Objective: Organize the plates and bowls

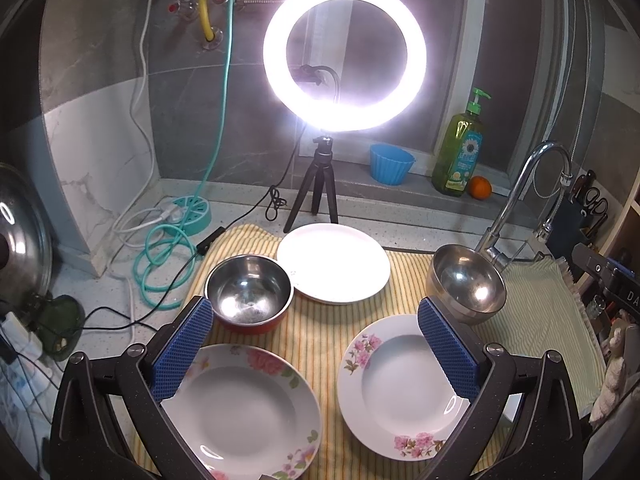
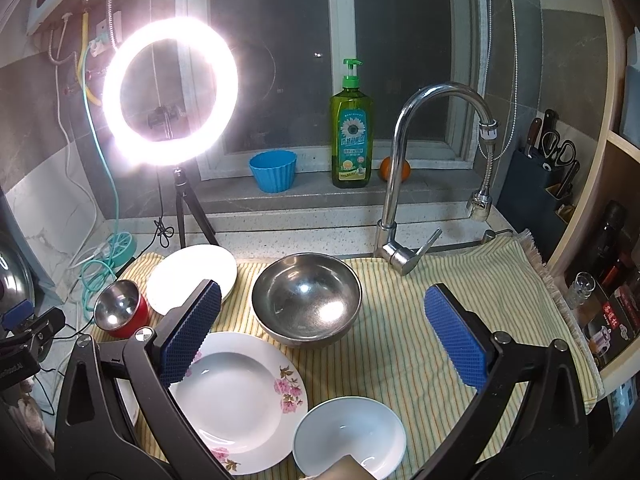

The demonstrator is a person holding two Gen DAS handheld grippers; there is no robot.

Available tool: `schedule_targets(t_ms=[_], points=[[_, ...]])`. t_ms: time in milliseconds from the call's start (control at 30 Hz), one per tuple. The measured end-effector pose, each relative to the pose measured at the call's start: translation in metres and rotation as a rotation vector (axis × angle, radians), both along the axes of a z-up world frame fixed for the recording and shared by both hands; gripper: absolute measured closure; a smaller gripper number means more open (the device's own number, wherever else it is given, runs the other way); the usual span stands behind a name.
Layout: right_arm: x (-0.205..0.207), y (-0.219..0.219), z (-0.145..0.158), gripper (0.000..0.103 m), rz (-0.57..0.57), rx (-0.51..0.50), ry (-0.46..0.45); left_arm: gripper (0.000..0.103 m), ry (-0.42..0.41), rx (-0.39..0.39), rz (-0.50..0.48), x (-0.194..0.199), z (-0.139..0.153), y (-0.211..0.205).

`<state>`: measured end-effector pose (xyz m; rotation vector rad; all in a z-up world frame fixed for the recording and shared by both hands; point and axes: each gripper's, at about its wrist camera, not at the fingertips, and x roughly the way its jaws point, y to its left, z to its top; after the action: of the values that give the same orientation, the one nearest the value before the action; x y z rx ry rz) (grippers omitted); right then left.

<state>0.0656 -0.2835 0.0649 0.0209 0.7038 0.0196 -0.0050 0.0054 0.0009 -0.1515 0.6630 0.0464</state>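
Left tool point(image 1: 316, 344) hovers open, empty, above two flowered plates point(image 1: 244, 408); right tool point(image 2: 324, 332) open, empty, over steel bowl point(image 2: 307, 300).

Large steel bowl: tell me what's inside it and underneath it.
The large steel bowl holds nothing, only light reflections. It sits on the striped cloth; the patch beneath its base is covered.

Ring light point(image 1: 344, 54) (blazing), dark window point(image 2: 400, 48)

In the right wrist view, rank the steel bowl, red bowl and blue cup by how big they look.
1. Steel bowl, clearly largest.
2 and 3. Red bowl and blue cup look alike; the cup sits farther back, so no ranking.
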Motion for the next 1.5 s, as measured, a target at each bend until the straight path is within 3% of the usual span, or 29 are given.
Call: schedule_targets(t_ms=[1500], points=[[0.0008, 0.0001, 0.0033, 0.000, 0.010, -0.006, 0.005, 0.001, 0.003, 0.011, -0.002, -0.0028, 0.0014, -0.0037]])
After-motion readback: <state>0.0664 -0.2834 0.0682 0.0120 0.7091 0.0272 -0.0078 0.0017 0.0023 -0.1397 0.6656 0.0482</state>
